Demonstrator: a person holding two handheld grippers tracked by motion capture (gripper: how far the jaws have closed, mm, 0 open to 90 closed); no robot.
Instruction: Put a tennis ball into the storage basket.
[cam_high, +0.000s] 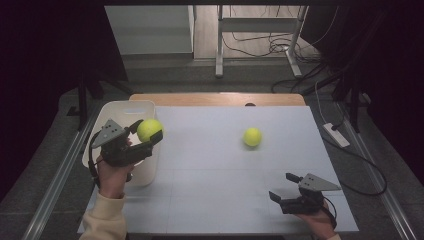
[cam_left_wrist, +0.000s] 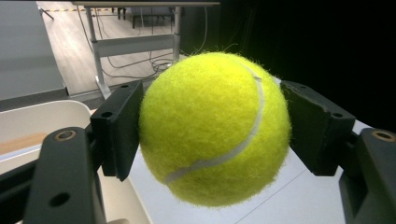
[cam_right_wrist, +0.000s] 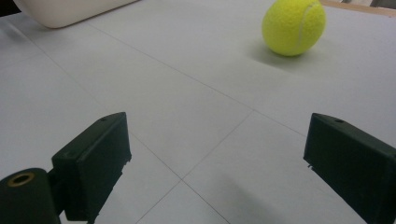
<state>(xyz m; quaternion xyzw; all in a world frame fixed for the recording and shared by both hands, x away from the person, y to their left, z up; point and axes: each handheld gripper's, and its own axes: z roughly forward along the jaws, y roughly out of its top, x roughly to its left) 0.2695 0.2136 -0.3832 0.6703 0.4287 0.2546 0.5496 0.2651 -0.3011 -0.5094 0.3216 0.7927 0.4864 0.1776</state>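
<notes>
With my left gripper (cam_high: 148, 134) pinching one tennis ball (cam_high: 149, 129) above the white bin (cam_high: 116, 109), its drop remained pending, and the second ball (cam_high: 252, 136) lay mid-table ahead of my spread, empty right gripper (cam_high: 283, 186).

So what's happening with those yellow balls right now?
Left hand-held gripper shut on one tennis ball, above the white bin. Right hand-held gripper open, empty. Second ball loose on table.

My left gripper (cam_high: 150, 135) and the ball (cam_high: 149, 129) it grips hide part of the bin's (cam_high: 118, 106) rim. My right hand (cam_high: 320, 222) is cut off below the table's (cam_high: 210, 150) near edge.
</notes>
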